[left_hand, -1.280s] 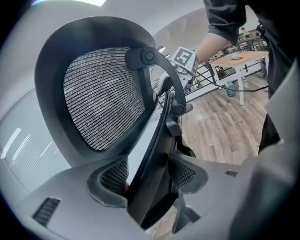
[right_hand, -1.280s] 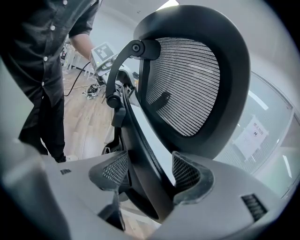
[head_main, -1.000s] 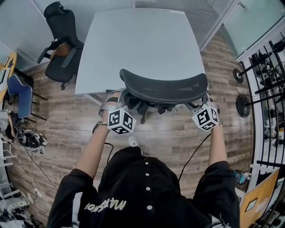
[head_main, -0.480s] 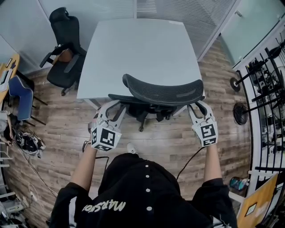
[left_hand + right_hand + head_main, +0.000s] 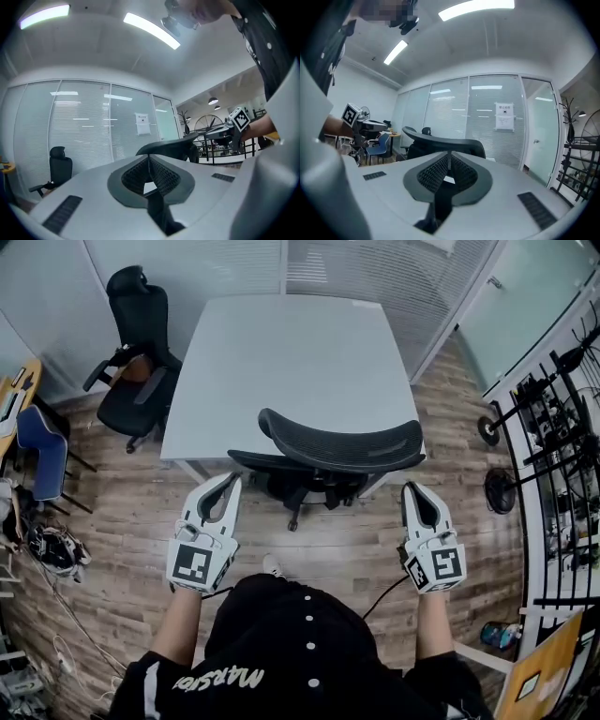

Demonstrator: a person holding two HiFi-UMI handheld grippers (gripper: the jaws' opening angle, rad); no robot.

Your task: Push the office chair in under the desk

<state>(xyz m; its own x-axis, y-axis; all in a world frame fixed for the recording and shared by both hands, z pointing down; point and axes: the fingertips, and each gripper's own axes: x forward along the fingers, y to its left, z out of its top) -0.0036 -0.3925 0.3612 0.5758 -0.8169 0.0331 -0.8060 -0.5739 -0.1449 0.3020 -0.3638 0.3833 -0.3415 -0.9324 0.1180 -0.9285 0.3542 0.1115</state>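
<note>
Head view: left claw (image 5: 228, 486) and right claw (image 5: 413, 493) just closed, empty; chair (image 5: 274, 463) should roll easily, push the stiff backrest (image 5: 342, 448).

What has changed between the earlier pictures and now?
Both grippers left the backrest ends of the office chair and drew back toward the person. The left gripper and right gripper have just been closing their jaws, now shut with nothing between them. The office chair stays at the near edge of the desk.
</note>
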